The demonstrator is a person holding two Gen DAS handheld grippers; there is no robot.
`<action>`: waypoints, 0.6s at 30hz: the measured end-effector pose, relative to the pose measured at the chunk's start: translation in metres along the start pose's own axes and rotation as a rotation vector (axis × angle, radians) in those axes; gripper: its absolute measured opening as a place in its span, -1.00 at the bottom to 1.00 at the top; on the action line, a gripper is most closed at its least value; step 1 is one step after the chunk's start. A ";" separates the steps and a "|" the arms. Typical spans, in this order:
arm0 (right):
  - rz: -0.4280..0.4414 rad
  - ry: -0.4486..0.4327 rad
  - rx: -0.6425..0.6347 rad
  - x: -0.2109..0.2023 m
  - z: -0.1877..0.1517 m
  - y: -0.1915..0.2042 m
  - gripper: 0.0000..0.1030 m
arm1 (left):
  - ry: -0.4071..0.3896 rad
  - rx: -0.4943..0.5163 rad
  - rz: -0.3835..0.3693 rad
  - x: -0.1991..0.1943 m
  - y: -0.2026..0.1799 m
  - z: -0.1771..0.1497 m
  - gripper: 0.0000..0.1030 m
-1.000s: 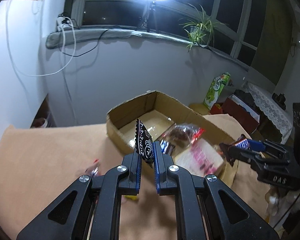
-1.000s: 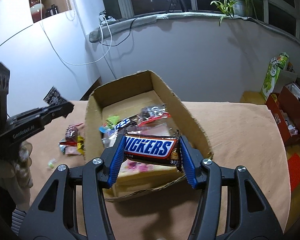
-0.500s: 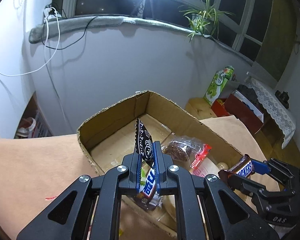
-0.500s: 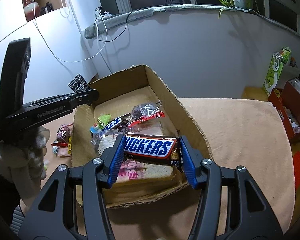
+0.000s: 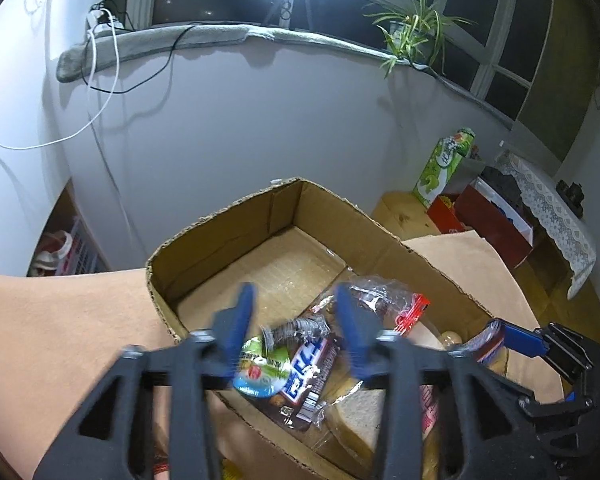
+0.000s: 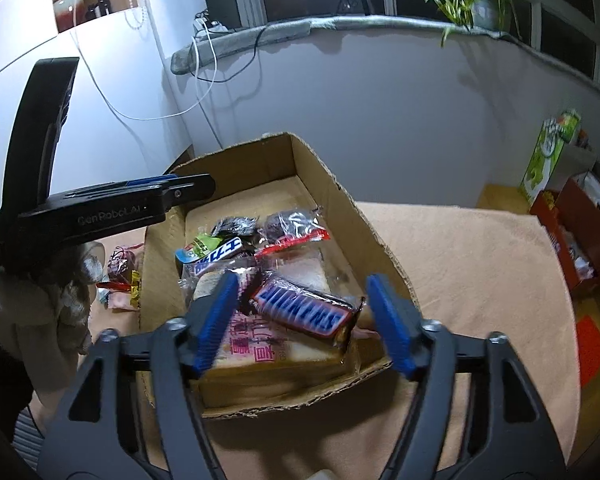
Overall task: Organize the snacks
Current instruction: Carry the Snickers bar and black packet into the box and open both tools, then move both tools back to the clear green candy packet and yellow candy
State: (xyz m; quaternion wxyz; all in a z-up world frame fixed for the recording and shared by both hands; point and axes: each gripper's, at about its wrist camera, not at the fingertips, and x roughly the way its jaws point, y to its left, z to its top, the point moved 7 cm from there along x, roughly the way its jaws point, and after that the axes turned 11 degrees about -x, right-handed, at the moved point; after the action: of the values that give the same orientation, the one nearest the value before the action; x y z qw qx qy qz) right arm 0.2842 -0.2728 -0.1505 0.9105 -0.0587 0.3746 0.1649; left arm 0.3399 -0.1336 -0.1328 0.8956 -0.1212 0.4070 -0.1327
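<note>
Both grippers hang over the cardboard box (image 6: 364,220) with fingers spread wide — neither grips anything. Between the blue pads of the right gripper (image 6: 300,320) a Snickers bar (image 6: 304,310) lies askew on a wrapped bread loaf (image 6: 268,352) at the near end of the box, touching neither pad. Under the left gripper (image 5: 296,330) a small black crinkled packet (image 5: 296,326) rests on a second chocolate bar (image 5: 304,376) and a green-lidded cup (image 5: 260,372). Outside the box — on the tan tablecloth (image 6: 472,272) — a few red and yellow snacks (image 6: 120,276) remain.
</note>
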 end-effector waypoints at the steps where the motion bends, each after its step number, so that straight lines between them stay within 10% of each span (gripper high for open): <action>1: -0.006 -0.007 -0.006 -0.003 0.001 0.001 0.48 | -0.006 -0.003 0.000 -0.002 0.000 0.001 -0.05; 18: 0.013 -0.075 -0.036 -0.055 0.000 0.036 0.49 | -0.095 -0.057 -0.010 -0.073 0.022 -0.002 -0.05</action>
State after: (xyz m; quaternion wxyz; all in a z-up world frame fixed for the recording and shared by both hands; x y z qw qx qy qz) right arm 0.2354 -0.2530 -0.1116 0.9217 -0.0663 0.3374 0.1798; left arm 0.2951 -0.0889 -0.0900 0.9094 -0.1551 0.3670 -0.1196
